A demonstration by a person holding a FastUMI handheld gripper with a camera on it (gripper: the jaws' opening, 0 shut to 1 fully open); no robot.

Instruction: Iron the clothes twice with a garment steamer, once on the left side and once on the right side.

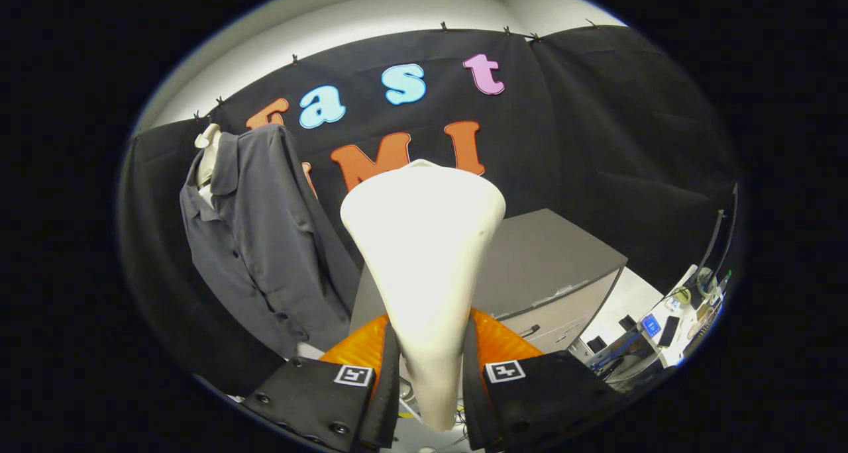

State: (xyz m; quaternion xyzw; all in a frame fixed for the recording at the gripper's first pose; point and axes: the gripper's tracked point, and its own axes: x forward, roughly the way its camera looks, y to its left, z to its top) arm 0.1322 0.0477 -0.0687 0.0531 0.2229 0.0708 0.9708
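Observation:
A white garment steamer [424, 254] stands up between my two fingers, its wide head flaring out above them. My gripper [430, 367] is shut on the steamer's narrow handle, one finger pressing each side. A dark grey button-up shirt [265, 241] hangs on a pale mannequin form [208, 153] against the black cloth wall, to the left of the steamer and beyond it. The steamer head is apart from the shirt and covers nothing of it.
A grey cabinet [550, 267] with drawers stands behind the steamer, to its right. Further right, a white table [669, 334] carries cables, a small screen and other gear. A monitor edge [722, 241] rises above it.

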